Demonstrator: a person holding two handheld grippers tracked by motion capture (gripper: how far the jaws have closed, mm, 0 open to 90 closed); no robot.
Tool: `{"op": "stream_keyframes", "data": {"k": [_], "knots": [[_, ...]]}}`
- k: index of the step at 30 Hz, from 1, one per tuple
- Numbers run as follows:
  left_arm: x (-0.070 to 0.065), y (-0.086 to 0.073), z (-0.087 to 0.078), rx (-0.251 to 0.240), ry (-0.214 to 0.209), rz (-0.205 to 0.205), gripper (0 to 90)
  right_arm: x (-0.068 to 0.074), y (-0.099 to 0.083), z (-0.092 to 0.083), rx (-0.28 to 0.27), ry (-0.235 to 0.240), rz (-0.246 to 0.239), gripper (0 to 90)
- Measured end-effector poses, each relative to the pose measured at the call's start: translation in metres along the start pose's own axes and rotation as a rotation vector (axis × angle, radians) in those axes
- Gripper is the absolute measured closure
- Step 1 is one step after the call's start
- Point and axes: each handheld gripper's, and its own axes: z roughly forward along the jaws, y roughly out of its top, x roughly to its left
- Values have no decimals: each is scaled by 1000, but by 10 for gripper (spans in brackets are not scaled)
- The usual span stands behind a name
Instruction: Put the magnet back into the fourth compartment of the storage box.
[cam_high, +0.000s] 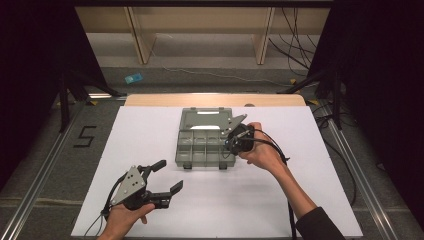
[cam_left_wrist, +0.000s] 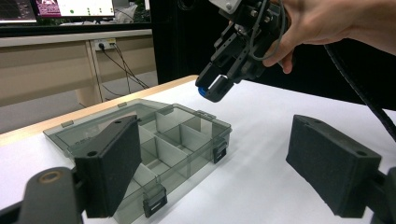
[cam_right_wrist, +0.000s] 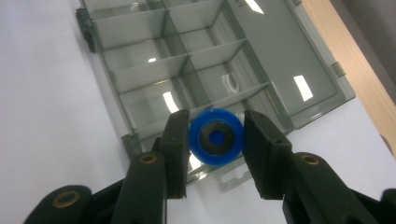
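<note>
Blue round plastic cap (cam_right_wrist: 215, 137), dark centre, sits pinched between my right gripper (cam_right_wrist: 214, 149) jaws, hovering above the near-right cells of the open organizer box (cam_high: 200, 145). I judge the step is dropping it in: centre over one cell, lower, then release. Box is smoky translucent plastic, thin dividers, latches. Left gripper (cam_high: 160, 182) idles spread wide, empty, on the white tabletop (cam_high: 250, 200).

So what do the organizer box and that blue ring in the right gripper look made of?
Organizer box: smoky translucent hard plastic, glossy; dividers show through and the lid reflects the lights. Blue ring: looks like smooth moulded plastic with a dark centre, possibly rubber; hard to tell.
</note>
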Motion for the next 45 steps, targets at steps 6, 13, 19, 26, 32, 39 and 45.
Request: {"op": "stream_keyframes", "data": {"k": [6,13,19,26,32,39,45], "knots": [[0,0,0,0,-2,4,171,-8,1,5,-9,-14,9,628],[0,0,0,-1,0,2,171,-13,0,12,-10,-16,16,628],[0,0,0,-3,-1,2,172,-21,1,17,-13,-33,22,628],[0,0,0,0,-2,3,171,-23,1,23,-22,-43,32,628],[1,0,0,1,3,2,171,-26,2,28,-21,-29,42,628],[0,0,0,1,3,-1,171,-28,4,33,-29,-41,44,628],[0,0,0,-1,2,-1,171,-30,4,39,-24,-42,37,628]]}}
